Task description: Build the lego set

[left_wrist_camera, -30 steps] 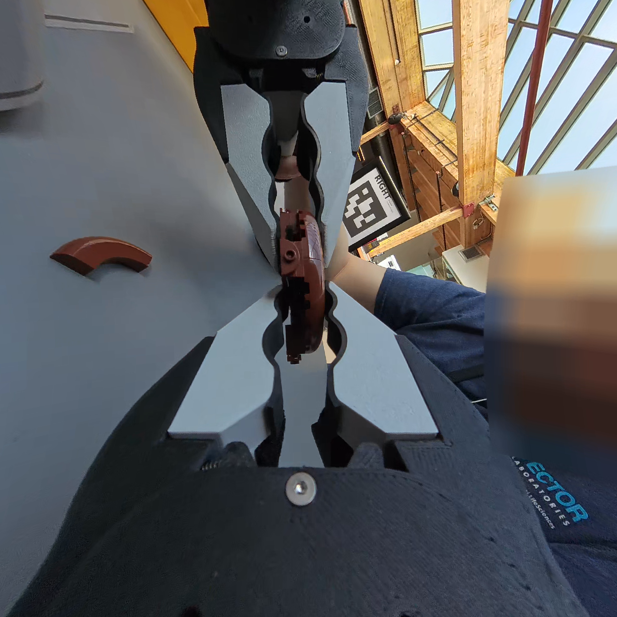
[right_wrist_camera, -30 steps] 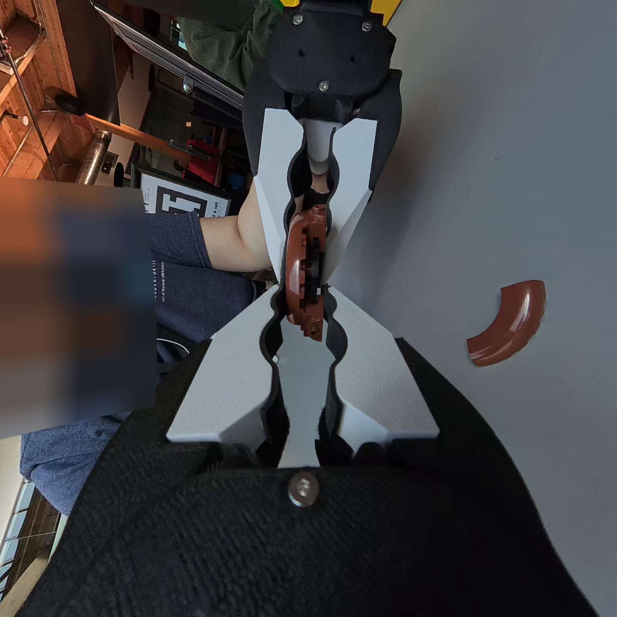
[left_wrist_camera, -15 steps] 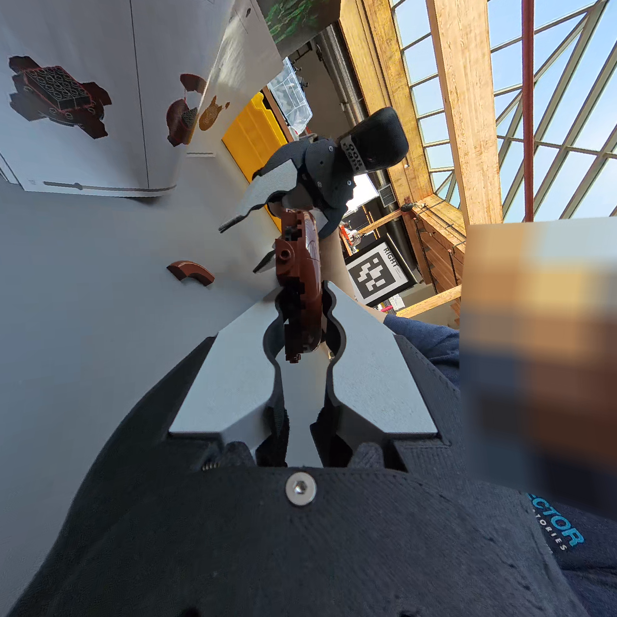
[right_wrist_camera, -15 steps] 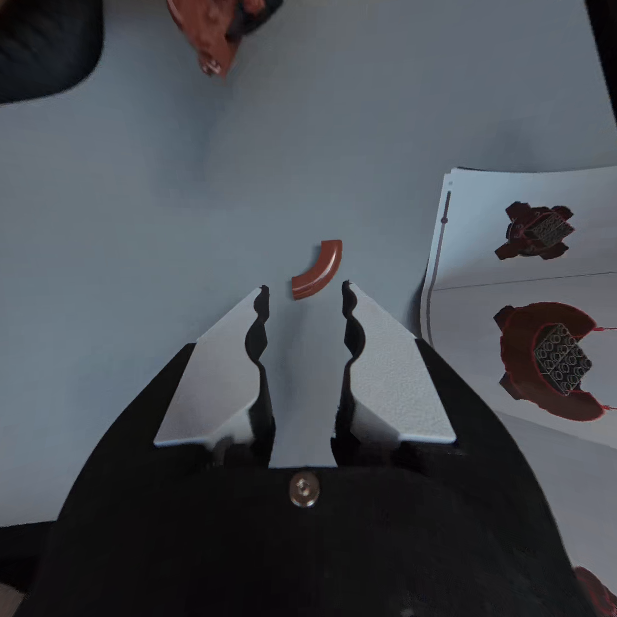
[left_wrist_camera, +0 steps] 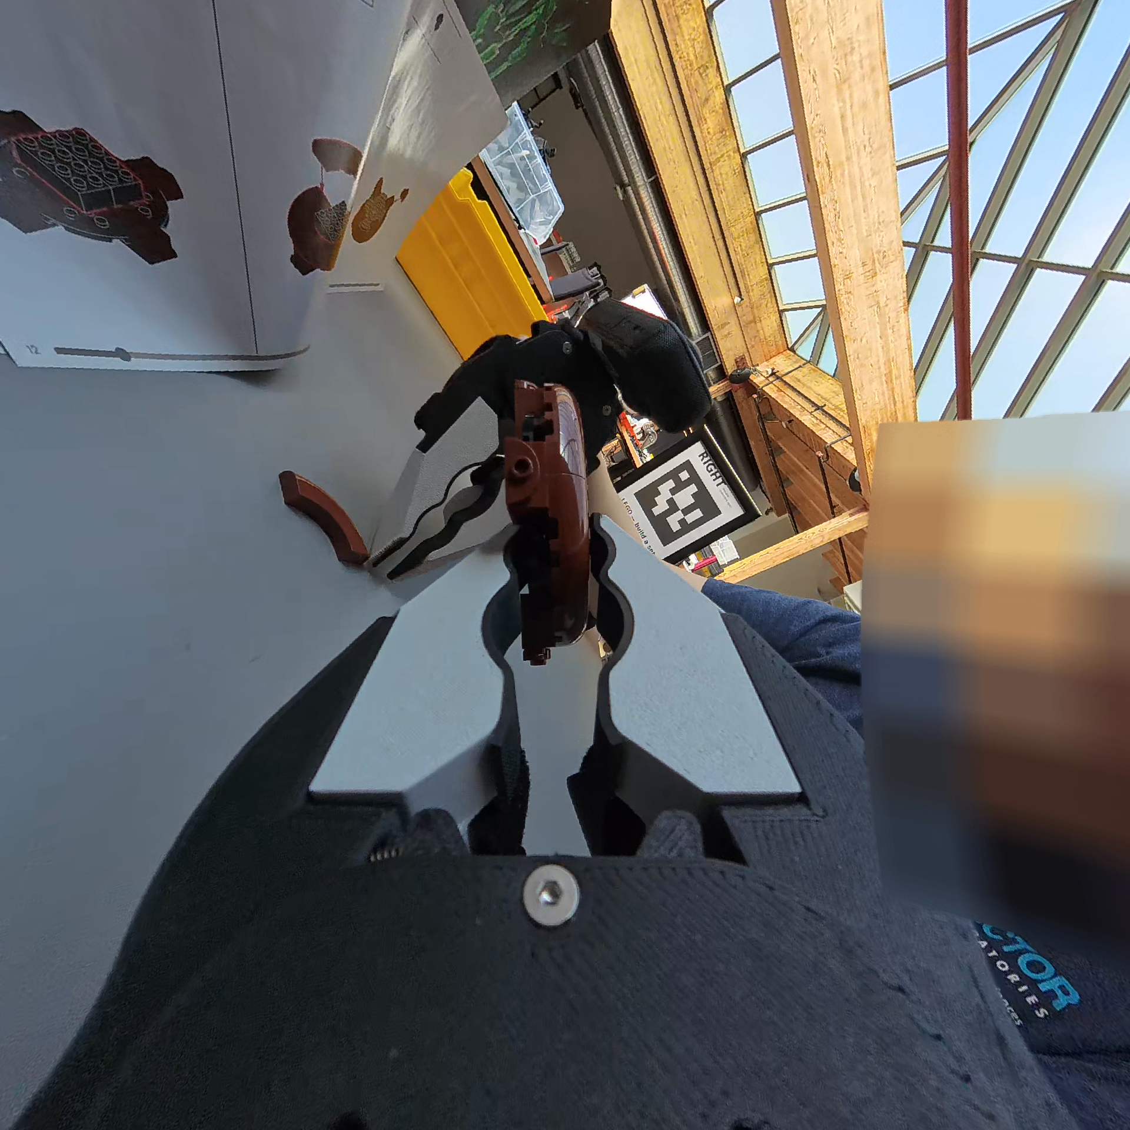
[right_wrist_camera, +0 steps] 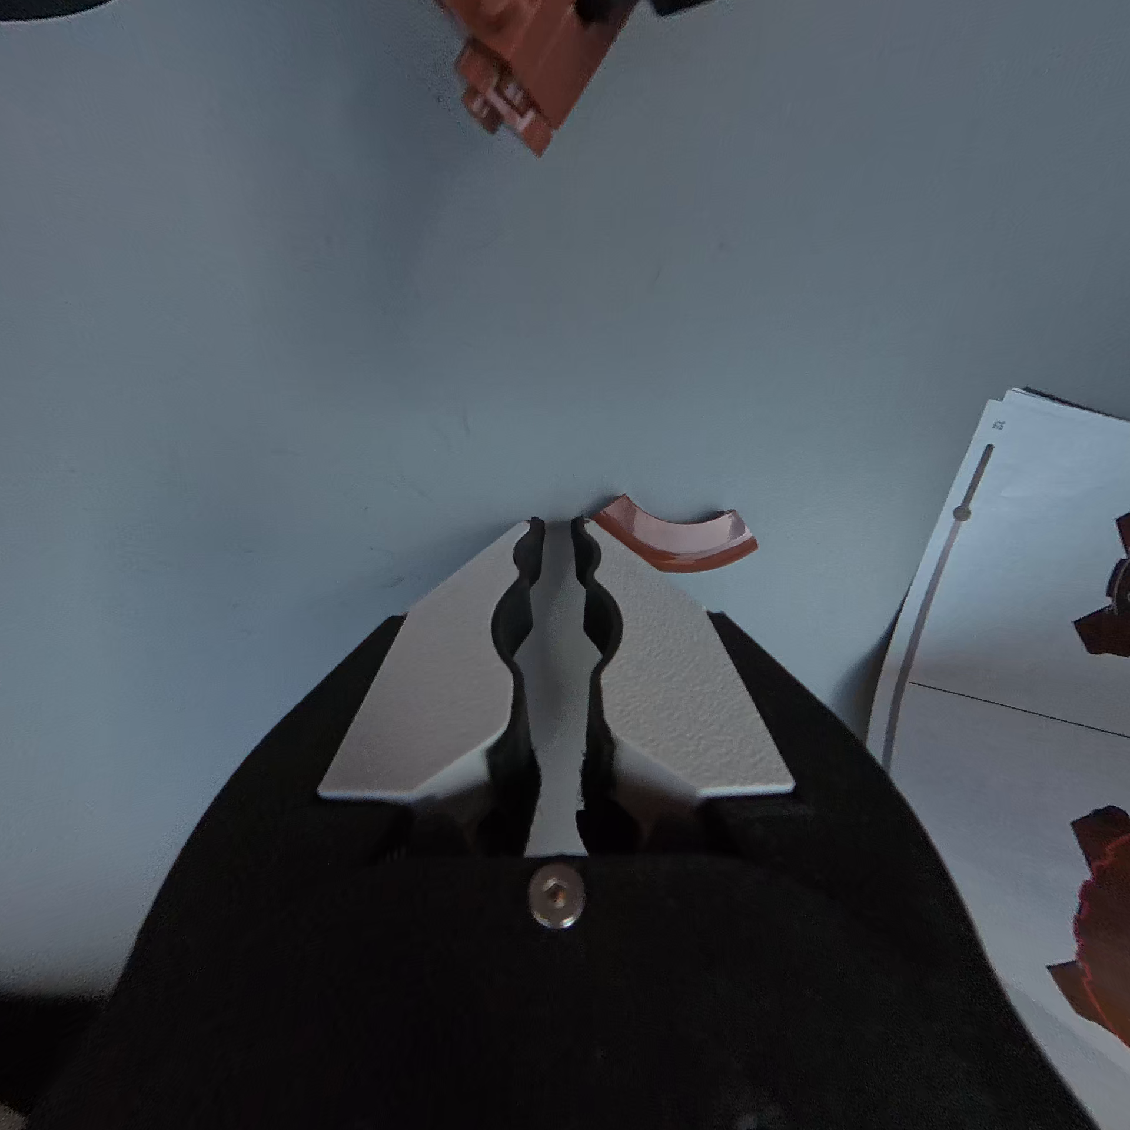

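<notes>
My left gripper is shut on a flat brown lego assembly and holds it on edge above the grey table. The assembly also shows at the top of the right wrist view. A loose brown curved piece lies on the table. My right gripper has its tips down at the table just left of that piece, jaws almost together with nothing between them. In the left wrist view the right gripper stands beside the curved piece.
An open instruction booklet lies past the curved piece and also shows at the right of the right wrist view. A yellow bin stands beyond it. A person's blue sleeve is to the right.
My right gripper let go of the assembly, swung down to the table and narrowed its jaws. The curved piece now lies right of its tips, not ahead. The left gripper still holds the assembly.
</notes>
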`<state>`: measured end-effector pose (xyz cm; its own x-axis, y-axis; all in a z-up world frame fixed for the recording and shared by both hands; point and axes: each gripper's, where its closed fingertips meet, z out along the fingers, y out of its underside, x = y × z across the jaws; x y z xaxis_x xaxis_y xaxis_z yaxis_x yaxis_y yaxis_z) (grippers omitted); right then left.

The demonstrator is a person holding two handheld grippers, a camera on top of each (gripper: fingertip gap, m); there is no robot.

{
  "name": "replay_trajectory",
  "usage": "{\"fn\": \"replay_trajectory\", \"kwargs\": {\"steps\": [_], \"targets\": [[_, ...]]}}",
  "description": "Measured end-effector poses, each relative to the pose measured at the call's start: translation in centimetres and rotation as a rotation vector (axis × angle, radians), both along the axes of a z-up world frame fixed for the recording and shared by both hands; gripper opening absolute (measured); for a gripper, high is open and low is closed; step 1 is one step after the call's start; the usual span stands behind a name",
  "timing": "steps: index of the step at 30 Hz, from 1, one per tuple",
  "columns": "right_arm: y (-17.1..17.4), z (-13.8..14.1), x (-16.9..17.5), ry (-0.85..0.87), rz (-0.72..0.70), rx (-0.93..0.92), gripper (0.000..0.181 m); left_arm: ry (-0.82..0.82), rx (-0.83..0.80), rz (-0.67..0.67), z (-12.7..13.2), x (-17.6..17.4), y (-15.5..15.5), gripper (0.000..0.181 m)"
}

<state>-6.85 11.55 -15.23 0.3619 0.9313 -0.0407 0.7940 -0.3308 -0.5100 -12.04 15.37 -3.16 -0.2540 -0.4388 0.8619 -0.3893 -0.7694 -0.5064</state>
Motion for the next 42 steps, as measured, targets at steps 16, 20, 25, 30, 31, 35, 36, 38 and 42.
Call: {"fn": "replay_trajectory", "kwargs": {"steps": [16, 20, 25, 30, 31, 35, 36, 38, 42], "targets": [[3.2, -0.2, 1.3, 0.107, -0.138, 0.086, 0.067, -0.023, -0.003, 0.043, 0.6, -0.9, 1.1, 0.016], [3.5, -0.1, 1.5, 0.107, -0.152, 0.112, 0.055, -0.018, -0.008, 0.039, 0.4, -0.8, 1.0, 0.016], [3.4, 2.0, 1.8, 0.073, -0.131, 0.183, 0.055, 0.052, -0.007, 0.067, -1.0, -0.3, 1.4, 0.016], [3.1, 10.5, 0.3, 0.156, -0.138, 0.4, 0.055, 0.106, -0.15, 0.057, -3.1, 1.7, 0.7, 0.016], [3.0, 10.7, 0.3, 0.134, -0.148, 0.393, 0.055, 0.111, -0.175, 0.054, -3.4, 2.4, 0.5, 0.016], [2.1, 9.2, 0.5, 0.061, -0.138, 0.298, 0.056, 0.088, -0.261, 0.001, -3.5, 4.0, -0.9, 0.016], [1.9, 8.8, 0.5, 0.049, -0.128, 0.281, 0.056, 0.086, -0.266, -0.009, -3.5, 4.2, -1.2, 0.016], [1.6, 8.4, 0.6, 0.021, -0.103, 0.284, 0.056, 0.095, -0.255, -0.022, -3.6, 4.3, -1.6, 0.016], [1.7, 8.3, 0.6, -0.023, -0.094, 0.306, 0.056, 0.09, -0.268, -0.032, -3.6, 4.3, -1.7, 0.016]]}}
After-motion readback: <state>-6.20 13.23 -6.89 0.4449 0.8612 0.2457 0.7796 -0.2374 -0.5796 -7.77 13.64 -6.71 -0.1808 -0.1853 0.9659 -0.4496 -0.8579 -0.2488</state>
